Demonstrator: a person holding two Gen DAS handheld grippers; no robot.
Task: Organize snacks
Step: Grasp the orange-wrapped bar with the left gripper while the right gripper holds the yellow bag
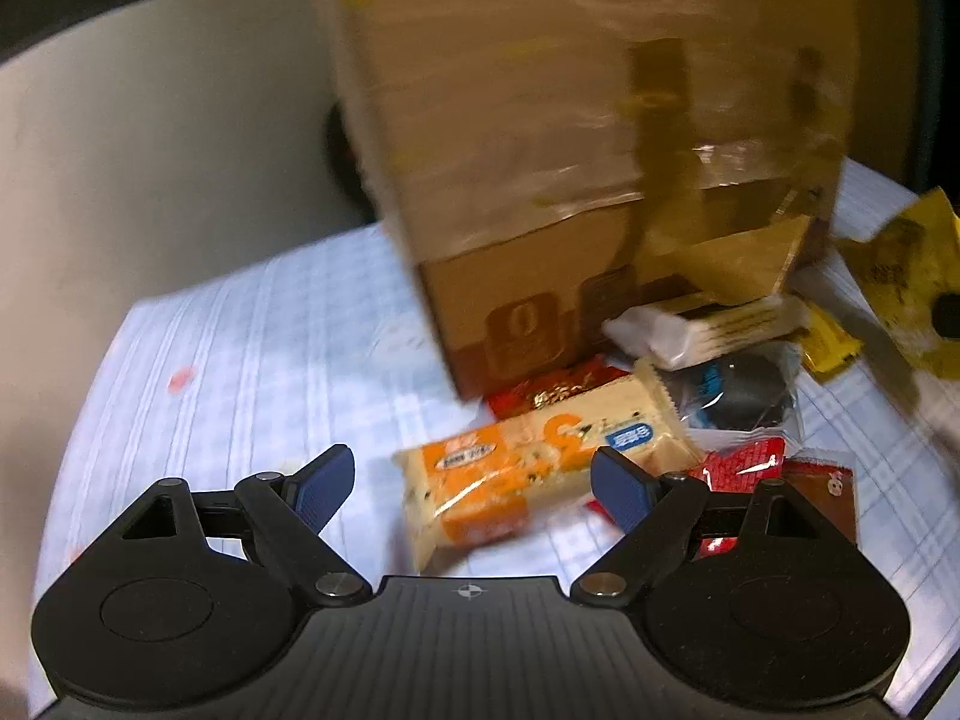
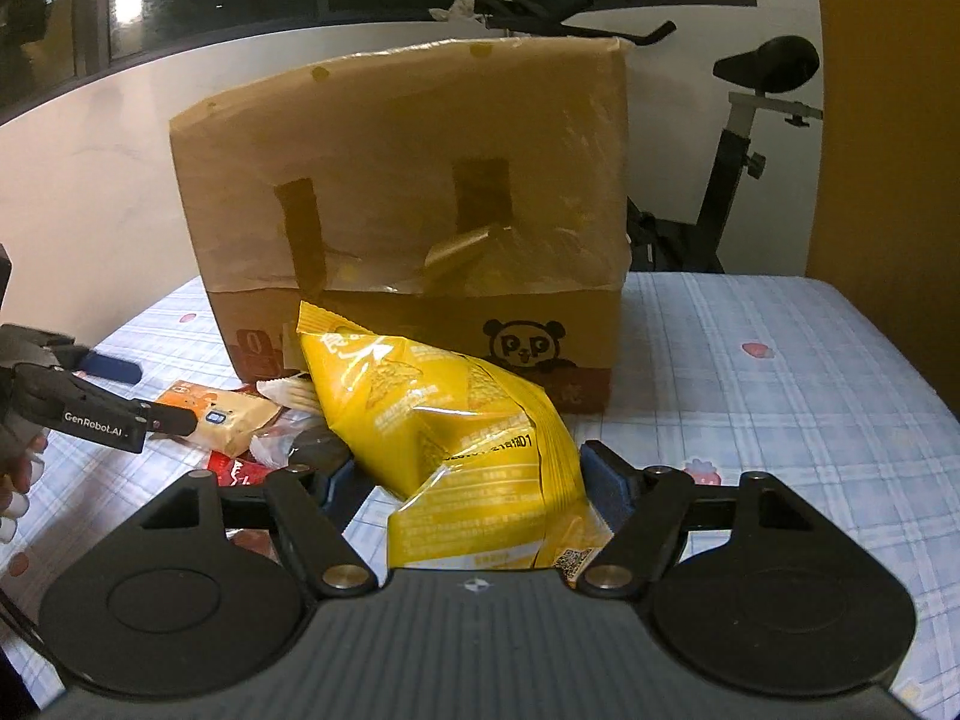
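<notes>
Gripping a yellow chip bag (image 2: 474,450), right gripper (image 2: 474,480) pinches it before the cardboard box (image 2: 408,210) with its panda logo. Left gripper (image 1: 474,480), "GenRobot.AI", spread over orange cracker pack (image 1: 534,468) on the table (image 1: 240,360).

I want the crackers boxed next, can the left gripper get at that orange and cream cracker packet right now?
Probably yes: the left gripper is open, and the cracker packet lies on top of the pile between its fingers.

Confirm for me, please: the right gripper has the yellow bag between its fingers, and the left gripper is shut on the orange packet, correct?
Not quite. The left gripper is open, its fingers either side of the orange packet, as the left wrist view shows. The right gripper does have the yellow bag between its fingers.
</notes>
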